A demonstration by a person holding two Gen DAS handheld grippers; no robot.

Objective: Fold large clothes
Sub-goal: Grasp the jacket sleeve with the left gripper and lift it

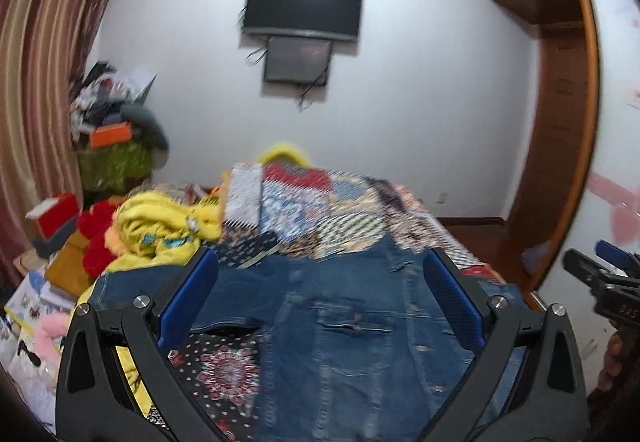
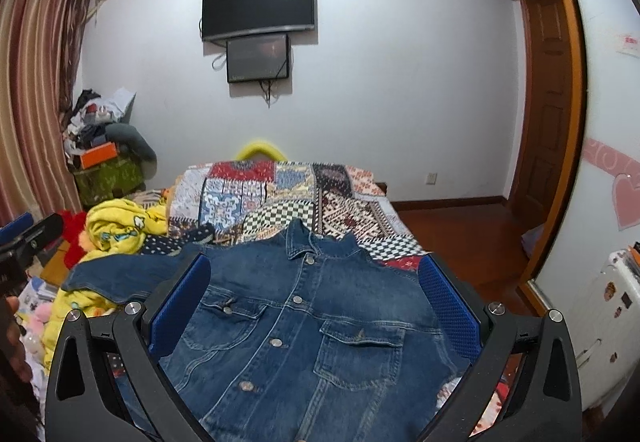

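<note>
A blue denim jacket lies front up and buttoned on the patchwork bedspread, collar toward the far wall, one sleeve stretched out to the left. My right gripper hovers open over the jacket's chest, nothing between its blue pads. In the left wrist view the jacket looks blurred; my left gripper hangs open above its left half and sleeve. The right gripper shows at that view's right edge, and the left gripper at the right wrist view's left edge.
A crumpled yellow garment and red plush lie left of the jacket. Boxes and clutter pile by the striped curtain. A television hangs on the far wall. A wooden door frame and floor lie right of the bed.
</note>
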